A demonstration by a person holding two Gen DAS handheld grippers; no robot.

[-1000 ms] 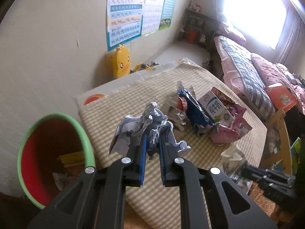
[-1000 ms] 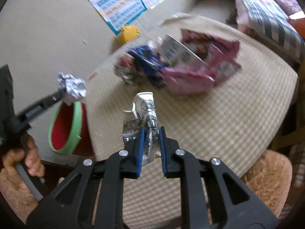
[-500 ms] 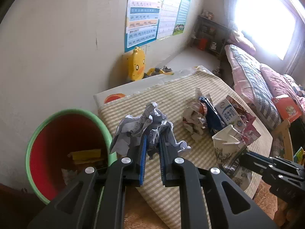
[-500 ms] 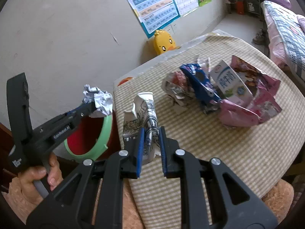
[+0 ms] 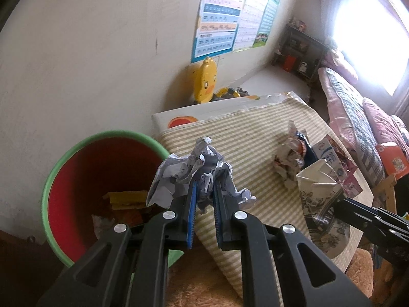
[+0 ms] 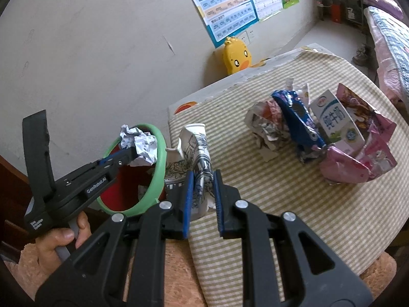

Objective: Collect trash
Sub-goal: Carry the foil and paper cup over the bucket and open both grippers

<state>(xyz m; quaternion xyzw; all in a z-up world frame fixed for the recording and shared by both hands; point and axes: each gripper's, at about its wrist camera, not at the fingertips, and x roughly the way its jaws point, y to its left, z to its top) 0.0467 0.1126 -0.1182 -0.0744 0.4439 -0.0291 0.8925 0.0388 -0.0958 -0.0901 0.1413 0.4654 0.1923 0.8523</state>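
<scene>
Bin (image 5: 64, 168) left of table (image 5: 255, 133), wrappers (image 6: 319, 133) on it.

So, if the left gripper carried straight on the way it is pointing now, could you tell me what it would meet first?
Probably the striped tablecloth near the table's corner, just beside the green-rimmed bin. The left gripper, shut on the crumpled paper, points down past the bin's rim; depth is hard to judge, so the rim itself is possible.

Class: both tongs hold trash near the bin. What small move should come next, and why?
Probably open the left tongs to drop the crumpled paper. In the right wrist view it hangs at the green rim of the red bin. The right tongs grip a crushed paper cup short of the bin.
</scene>
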